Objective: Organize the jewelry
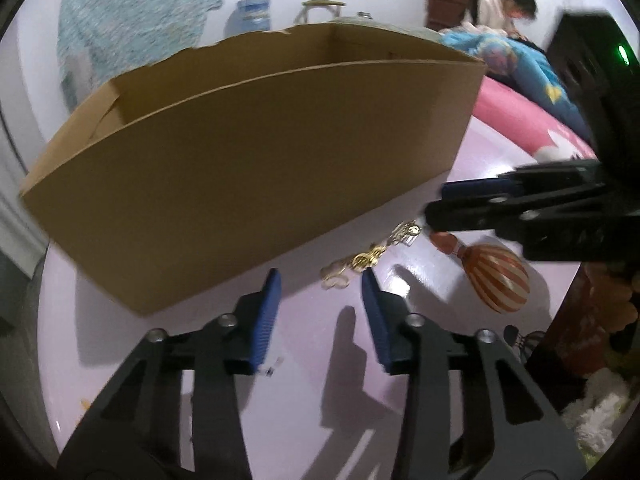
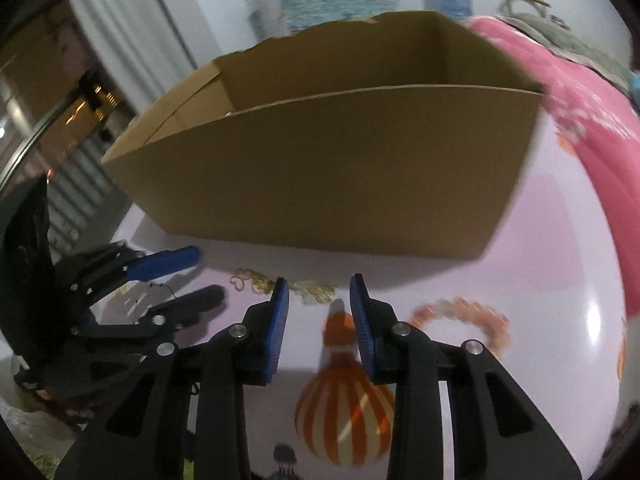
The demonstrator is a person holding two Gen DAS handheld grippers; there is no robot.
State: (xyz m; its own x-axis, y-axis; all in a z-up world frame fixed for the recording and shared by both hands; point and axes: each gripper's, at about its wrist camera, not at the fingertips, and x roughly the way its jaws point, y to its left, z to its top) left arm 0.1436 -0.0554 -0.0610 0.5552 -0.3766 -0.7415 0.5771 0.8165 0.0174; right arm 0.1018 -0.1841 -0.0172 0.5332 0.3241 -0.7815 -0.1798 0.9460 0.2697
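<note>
Left gripper (image 1: 320, 280) parted, empty | right gripper (image 2: 319, 286) parted, empty | gold chain (image 1: 360, 262) beside cardboard box (image 1: 240, 168), likely for boxing

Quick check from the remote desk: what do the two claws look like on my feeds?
Both match. The left claw and right claw are black angular linkages with silver pivot bolts, each carrying two flat fingers faced with ribbed blue pads. Behind the right claw sits a black housing with a lit green indicator. No cables, sleeves or hands show.
</note>
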